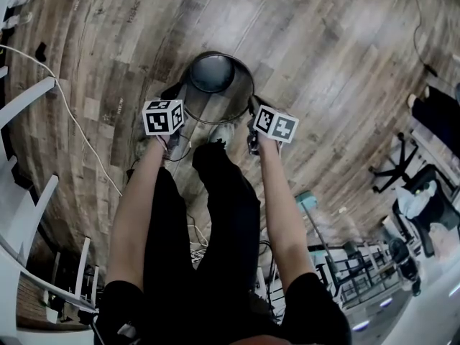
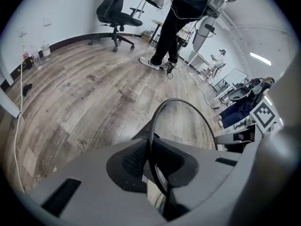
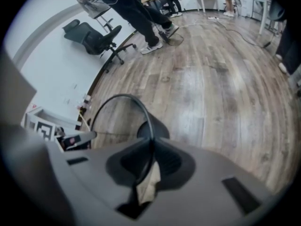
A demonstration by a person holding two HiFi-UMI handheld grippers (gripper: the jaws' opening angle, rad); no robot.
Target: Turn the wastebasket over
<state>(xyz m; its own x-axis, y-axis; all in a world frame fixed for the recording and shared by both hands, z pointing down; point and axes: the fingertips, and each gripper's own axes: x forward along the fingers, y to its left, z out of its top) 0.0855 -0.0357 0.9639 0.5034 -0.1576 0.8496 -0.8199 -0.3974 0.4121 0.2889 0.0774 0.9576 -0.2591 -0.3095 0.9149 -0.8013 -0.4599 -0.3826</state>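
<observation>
The wastebasket (image 1: pixel 215 85) is a black wire-mesh bin held just above the wood floor, mouth towards me and its solid dark base (image 1: pixel 212 72) showing through the opening. My left gripper (image 1: pixel 178 93) is shut on the left side of the round rim (image 2: pixel 155 121), which runs between its jaws (image 2: pixel 151 147). My right gripper (image 1: pixel 253 105) is shut on the rim's right side (image 3: pixel 141 112), the wire clamped between its jaws (image 3: pixel 149 149). In the right gripper view the base (image 3: pixel 153 126) lies beyond the ring.
My own legs in black and pale shoes (image 1: pixel 223 131) stand just behind the basket. A white cable (image 1: pixel 72 121) trails on the floor at left beside white shelving (image 1: pixel 21 192). Another person (image 2: pixel 162 46) and an office chair (image 2: pixel 115 13) are farther off.
</observation>
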